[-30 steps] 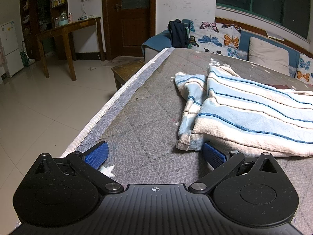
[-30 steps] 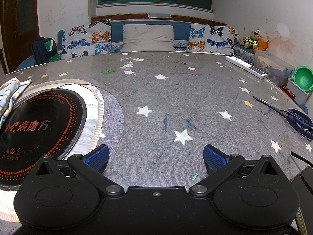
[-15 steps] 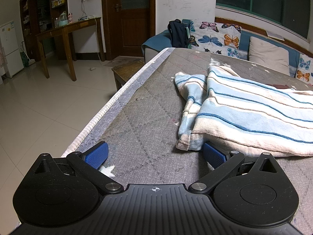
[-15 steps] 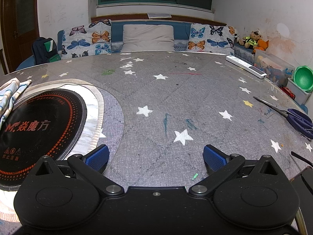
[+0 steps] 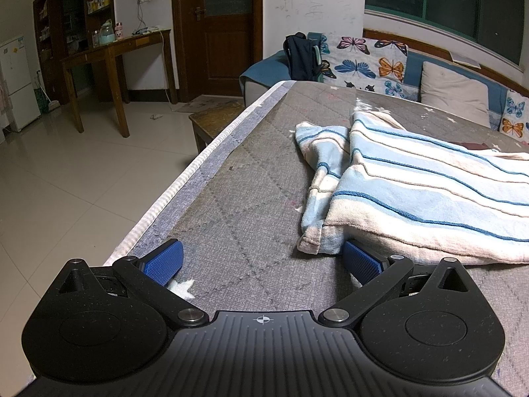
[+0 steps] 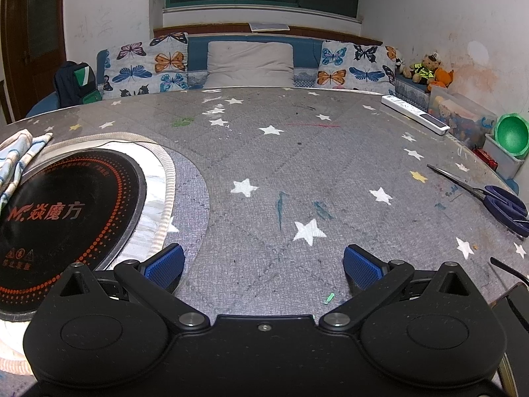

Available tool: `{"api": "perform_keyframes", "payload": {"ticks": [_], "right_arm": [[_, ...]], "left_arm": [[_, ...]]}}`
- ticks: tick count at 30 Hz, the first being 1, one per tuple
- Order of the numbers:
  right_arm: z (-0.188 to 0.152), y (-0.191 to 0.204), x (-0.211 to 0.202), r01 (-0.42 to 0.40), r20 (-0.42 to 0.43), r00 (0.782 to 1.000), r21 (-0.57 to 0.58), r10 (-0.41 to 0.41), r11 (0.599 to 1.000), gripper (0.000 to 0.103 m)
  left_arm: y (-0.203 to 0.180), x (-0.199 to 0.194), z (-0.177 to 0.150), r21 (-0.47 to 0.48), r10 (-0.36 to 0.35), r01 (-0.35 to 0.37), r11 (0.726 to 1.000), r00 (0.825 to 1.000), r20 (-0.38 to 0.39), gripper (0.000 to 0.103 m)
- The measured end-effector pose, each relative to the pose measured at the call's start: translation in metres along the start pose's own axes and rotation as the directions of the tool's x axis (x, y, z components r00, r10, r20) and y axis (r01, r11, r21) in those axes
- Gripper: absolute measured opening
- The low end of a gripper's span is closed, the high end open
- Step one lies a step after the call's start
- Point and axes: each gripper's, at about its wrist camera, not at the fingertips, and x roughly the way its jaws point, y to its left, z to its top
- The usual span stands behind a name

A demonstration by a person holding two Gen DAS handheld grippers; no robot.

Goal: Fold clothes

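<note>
A blue-and-white striped garment [image 5: 423, 192] lies rumpled on the grey quilted table [image 5: 251, 198], with one sleeve bunched at its left side. My left gripper [image 5: 263, 261] rests low on the table and is open; its right pad sits just at the garment's near hem corner, and nothing is between the pads. In the right wrist view only an edge of the garment [image 6: 16, 158] shows at the far left. My right gripper [image 6: 264, 264] is open over bare star-patterned tabletop, well away from the cloth.
A round black induction plate [image 6: 62, 218] sits in the table left of the right gripper. Scissors [image 6: 496, 198] and a white power strip [image 6: 415, 114] lie at the right. The table's left edge [image 5: 185, 178] drops to tiled floor. A sofa with cushions [image 6: 248, 63] stands behind.
</note>
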Motion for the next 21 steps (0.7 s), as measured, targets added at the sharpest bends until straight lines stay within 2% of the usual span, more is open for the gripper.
{"api": "perform_keyframes", "payload": {"ticks": [21], "right_arm": [[0.0000, 0.0015, -0.0001, 0.005, 0.000, 1.000, 0.000, -0.005, 1.000, 0.103]], "left_arm": [[0.0018, 0.0019, 0.0001, 0.000, 0.000, 0.000, 1.000, 1.000, 0.000, 0.103]]}}
